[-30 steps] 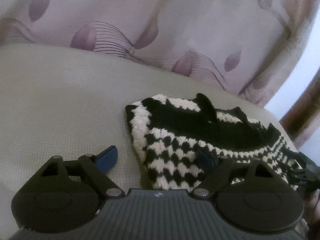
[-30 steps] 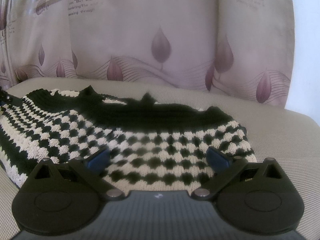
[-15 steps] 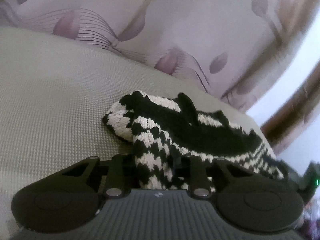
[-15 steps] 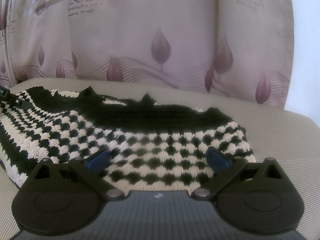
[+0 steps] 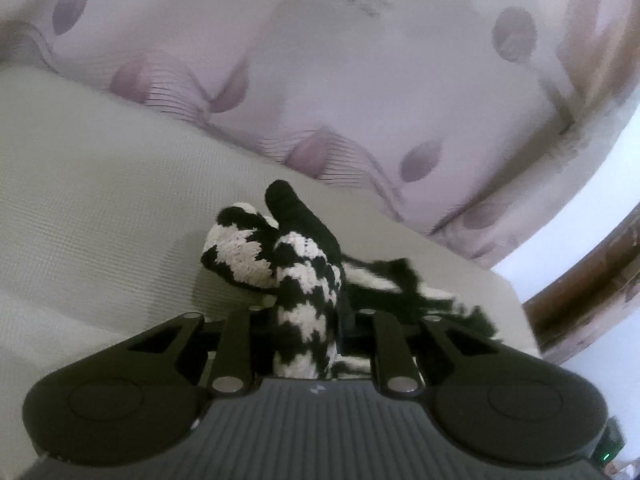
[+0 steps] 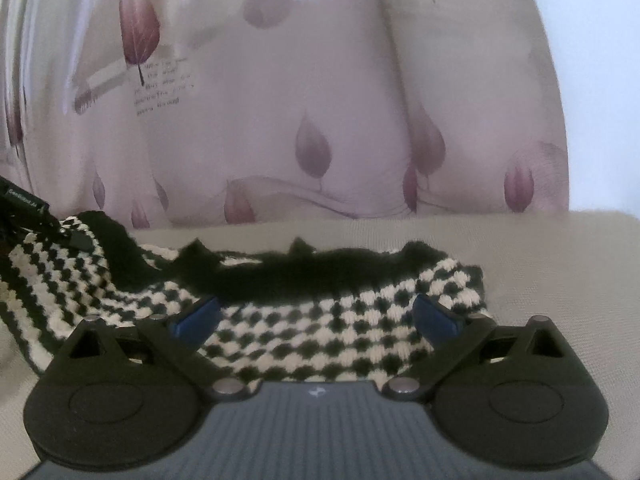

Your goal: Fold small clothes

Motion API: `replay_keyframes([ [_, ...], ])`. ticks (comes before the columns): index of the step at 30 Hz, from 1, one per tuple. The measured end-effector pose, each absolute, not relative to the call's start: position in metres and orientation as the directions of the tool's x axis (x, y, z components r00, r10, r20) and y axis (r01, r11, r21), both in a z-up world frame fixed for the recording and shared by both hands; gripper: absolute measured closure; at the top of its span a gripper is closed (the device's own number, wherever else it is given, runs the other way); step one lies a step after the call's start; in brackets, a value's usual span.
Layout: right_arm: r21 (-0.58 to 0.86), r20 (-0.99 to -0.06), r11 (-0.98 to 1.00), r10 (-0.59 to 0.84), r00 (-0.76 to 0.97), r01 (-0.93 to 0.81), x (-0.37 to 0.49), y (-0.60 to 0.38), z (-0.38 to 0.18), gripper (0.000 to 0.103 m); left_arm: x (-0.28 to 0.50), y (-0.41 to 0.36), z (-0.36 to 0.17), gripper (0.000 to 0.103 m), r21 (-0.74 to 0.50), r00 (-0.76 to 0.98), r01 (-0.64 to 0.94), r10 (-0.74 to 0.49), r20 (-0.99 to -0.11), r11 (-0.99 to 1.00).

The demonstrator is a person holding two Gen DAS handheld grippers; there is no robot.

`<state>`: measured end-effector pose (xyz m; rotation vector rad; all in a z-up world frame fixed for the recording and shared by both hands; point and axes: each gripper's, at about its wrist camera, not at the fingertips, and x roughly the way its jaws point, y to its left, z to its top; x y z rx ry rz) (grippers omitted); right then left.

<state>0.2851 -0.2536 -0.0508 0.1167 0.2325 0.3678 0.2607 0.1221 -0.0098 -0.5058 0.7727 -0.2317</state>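
Both grippers seen: left gripper [image 5: 306,320] pinches knit garment [image 5: 308,280] (pads hidden), right gripper [image 6: 316,316] spread wide.

Chunky knit top [image 6: 304,332], woolly and rough; fine-woven matt cushion [image 5: 100,200]; matt black plastic gripper [image 6: 316,316]; smooth printed curtain [image 6: 340,100].

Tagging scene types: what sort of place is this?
Likely a home living room or bedroom: a beige cushion, perhaps a sofa, a leaf-print curtain behind it, and a checked knit garment on the cushion.
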Motion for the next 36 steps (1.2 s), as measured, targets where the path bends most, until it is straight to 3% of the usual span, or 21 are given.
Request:
replay_keyframes([
  [6,0.369,-0.102,0.815,0.514,0.852,-0.448,0.260,-0.270,-0.051,0.000,0.245,0.064,0.002,0.083,-0.576,0.693,0.049,-0.442,-0.569,0.816],
  [11,0.655,0.009,0.570,0.651,0.759,-0.497,0.260,-0.294,-0.063,0.000,0.233,0.017,-0.017,0.083,-0.638,0.652,0.101,-0.535,-0.538,0.764],
  [17,0.870,0.126,0.243,0.732,0.670,-0.429,0.277,-0.306,-0.091,0.000,0.222,0.002,-0.048,0.084,-0.780,0.619,0.221,-0.702,-0.352,0.586],
  [22,0.869,0.097,0.254,0.754,0.649,-0.425,0.282,-0.297,-0.087,0.000,0.195,0.009,-0.033,0.083,-0.783,0.645,0.321,-0.728,-0.231,0.533],
  [27,0.850,0.060,0.293,0.772,0.633,-0.437,0.287,-0.279,-0.077,0.000,0.153,0.033,-0.004,0.035,-0.613,0.783,0.378,-0.593,-0.189,0.694],
  [31,0.850,-0.010,0.351,0.756,0.655,-0.392,0.300,-0.272,-0.073,0.000,0.147,0.051,-0.020,0.033,-0.509,0.826,0.347,-0.514,-0.233,0.788],
  [33,0.859,-0.028,0.351,0.759,0.650,-0.372,0.308,-0.267,-0.074,0.000,0.151,0.055,-0.038,0.040,-0.530,0.799,0.341,-0.537,-0.271,0.776],
  [36,0.834,-0.117,0.434,0.743,0.659,-0.340,0.320,-0.252,-0.071,0.000,0.150,0.055,-0.055,0.042,-0.549,0.772,0.354,-0.568,-0.286,0.757],
])
